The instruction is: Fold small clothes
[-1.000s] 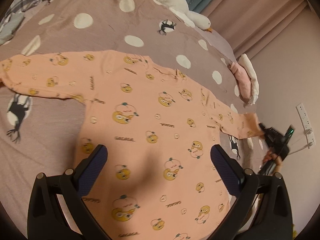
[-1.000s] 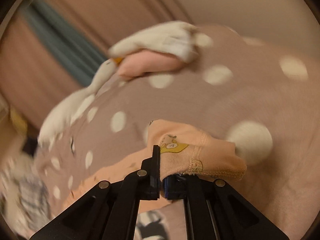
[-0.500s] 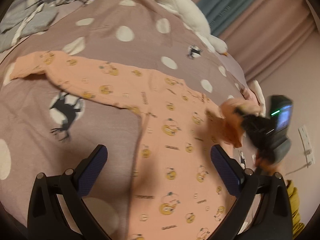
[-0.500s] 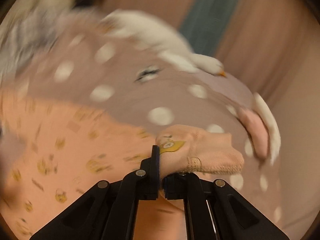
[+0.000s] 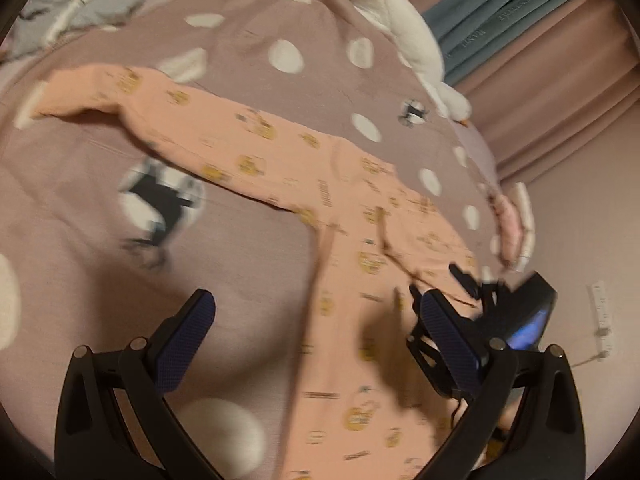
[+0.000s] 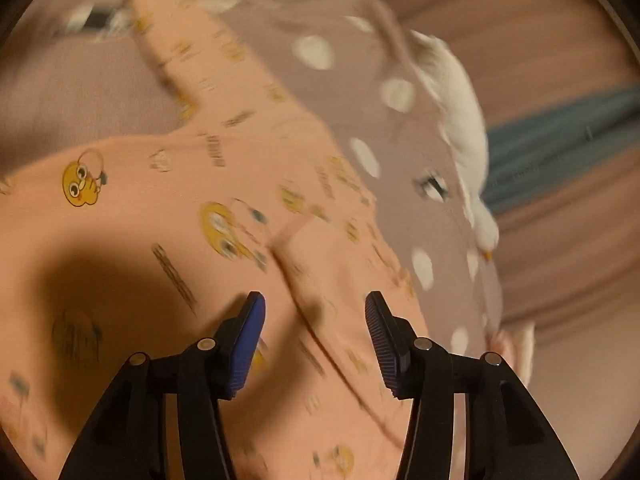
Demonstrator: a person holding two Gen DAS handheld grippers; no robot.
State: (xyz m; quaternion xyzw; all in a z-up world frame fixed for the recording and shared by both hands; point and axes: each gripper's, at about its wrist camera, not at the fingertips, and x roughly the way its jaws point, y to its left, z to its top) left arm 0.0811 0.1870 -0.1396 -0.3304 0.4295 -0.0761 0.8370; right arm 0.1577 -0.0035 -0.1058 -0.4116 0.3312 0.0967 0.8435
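A peach long-sleeved baby top (image 5: 348, 320) with yellow cartoon prints lies on a mauve dotted bedspread (image 5: 80, 264). Its left sleeve (image 5: 132, 104) stretches out far left. Its right sleeve (image 6: 344, 300) lies folded across the body. My left gripper (image 5: 316, 320) is open and empty, low over the bedspread and the top's left edge. My right gripper (image 6: 314, 332) is open and empty just above the folded sleeve; it also shows in the left wrist view (image 5: 488, 304) at the right.
A white goose plush (image 5: 404, 40) lies along the far bed edge, by pink and teal curtains (image 5: 540, 52). A pink and white folded item (image 5: 512, 224) sits at the right edge. Grey plaid bedding (image 5: 80, 0) is bunched at the far left. A wall socket strip (image 5: 600, 312) is on the right.
My right gripper carried the right sleeve cuff over the top's body, then opened and let it go. My left gripper swung left, staying open.
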